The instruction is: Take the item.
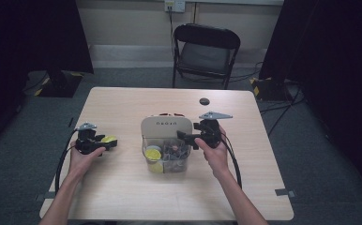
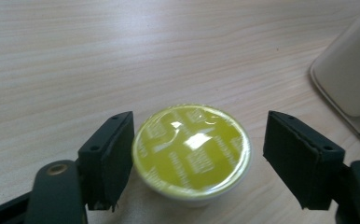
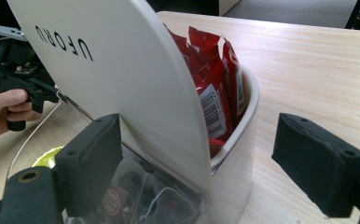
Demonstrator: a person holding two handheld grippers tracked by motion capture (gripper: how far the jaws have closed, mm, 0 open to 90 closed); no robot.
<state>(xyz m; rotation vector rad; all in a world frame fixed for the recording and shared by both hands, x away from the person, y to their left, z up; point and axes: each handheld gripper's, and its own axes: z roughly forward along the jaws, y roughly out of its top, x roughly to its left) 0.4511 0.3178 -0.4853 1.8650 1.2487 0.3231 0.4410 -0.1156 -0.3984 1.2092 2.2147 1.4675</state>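
A yellow-lidded capsule [image 2: 192,151] sits upright on the wooden table [image 1: 123,187], left of a storage box [image 1: 166,124]. My left gripper [image 2: 199,126] is open around the capsule: the left pad [image 2: 115,154] is right beside its rim and the right pad [image 2: 299,158] stands apart. From above, the left gripper [image 1: 107,142] and capsule [image 1: 109,138] are at the table's left. The right gripper [image 1: 184,137] is open at the box's right side. In its own view the right gripper [image 3: 199,126] straddles the cream panel [image 3: 136,79] marked UFORU, with red sachets [image 3: 215,79] behind it.
The box's clear front compartment [image 1: 169,159] holds another yellow capsule [image 1: 153,153] and several dark ones. A small black disc [image 1: 204,101] lies near the table's far edge. A black folding chair [image 1: 206,47] stands beyond the table. The other hand and its gripper [image 3: 19,88] appear past the box.
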